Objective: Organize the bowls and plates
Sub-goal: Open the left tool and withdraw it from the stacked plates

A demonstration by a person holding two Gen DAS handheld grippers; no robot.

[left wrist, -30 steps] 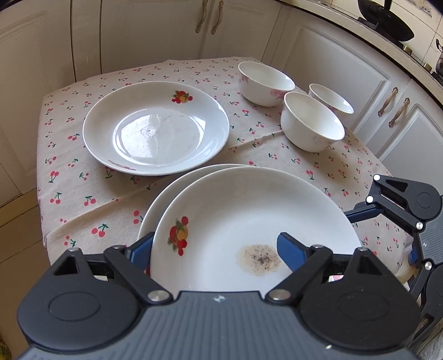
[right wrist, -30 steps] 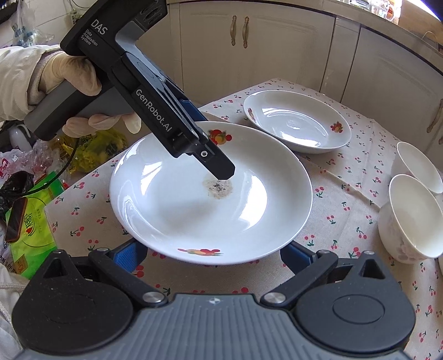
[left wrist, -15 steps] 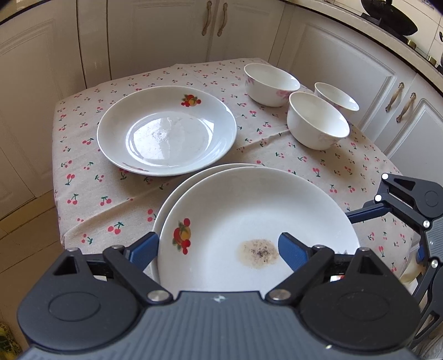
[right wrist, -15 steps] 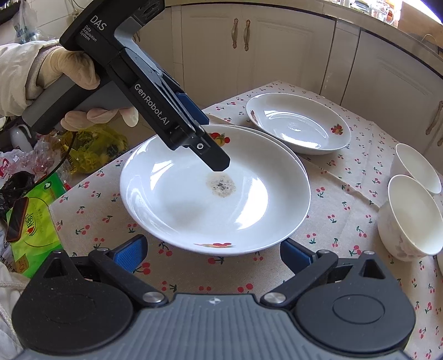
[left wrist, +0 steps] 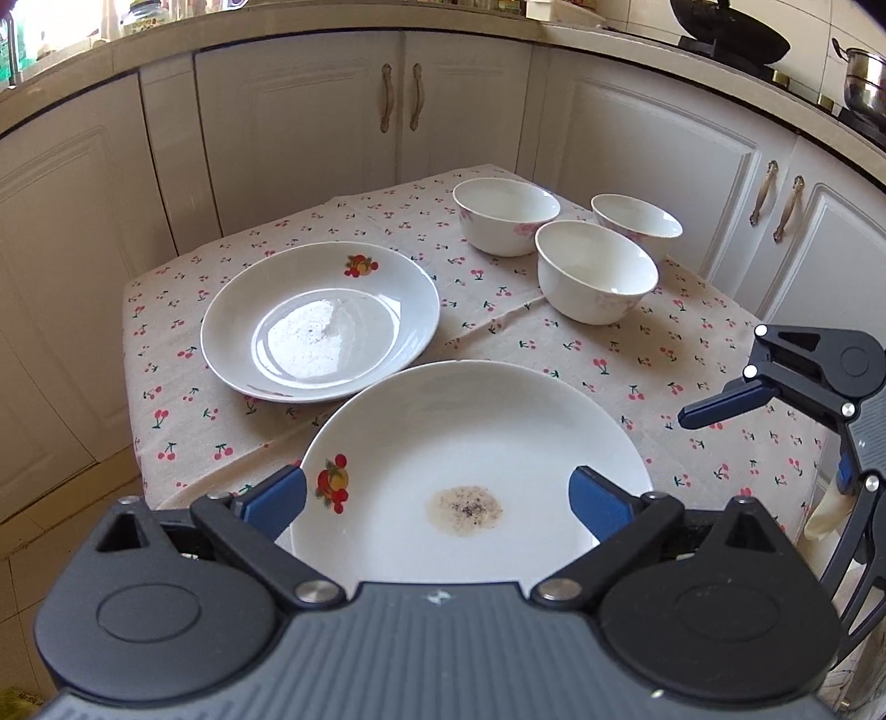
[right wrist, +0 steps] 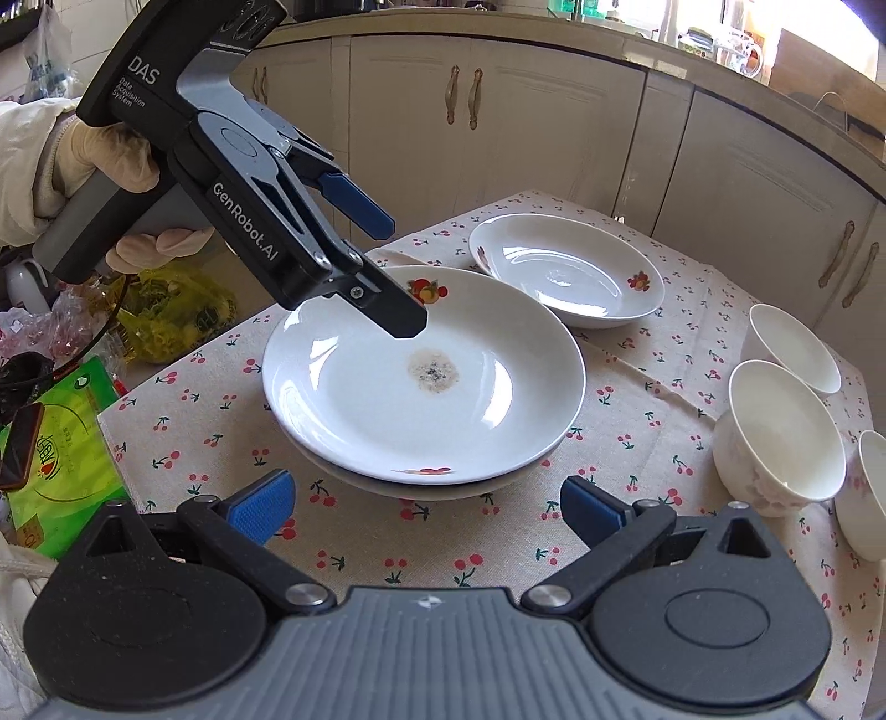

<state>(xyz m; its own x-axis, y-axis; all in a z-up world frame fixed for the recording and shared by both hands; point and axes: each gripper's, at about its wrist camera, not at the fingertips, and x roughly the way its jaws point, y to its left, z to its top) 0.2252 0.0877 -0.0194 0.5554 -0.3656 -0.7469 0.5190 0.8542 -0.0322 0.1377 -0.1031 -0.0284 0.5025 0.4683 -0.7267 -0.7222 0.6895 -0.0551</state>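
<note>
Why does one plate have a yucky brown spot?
The top plate of the stack has a brownish stain with dark specks in its middle. The other plate looks clean, so stacking the dirty one looks odd.

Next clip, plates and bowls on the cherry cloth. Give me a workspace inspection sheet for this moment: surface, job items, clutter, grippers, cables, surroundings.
Surface: cherry-print tablecloth, creased, covering a small table.
Job's things: stained plate stacked on a second plate; a single plate beyond, apart; three bowls clustered, unstacked.
Clutter: green packet and plastic bags beside the table.
Grippers: left gripper above the stack, jaws just opened, gripping nothing; right gripper open, short of the stack.
Cables: dark cord under the left gripper's handle.
Surroundings: cream cabinets; wok and pot on the counter.
</note>
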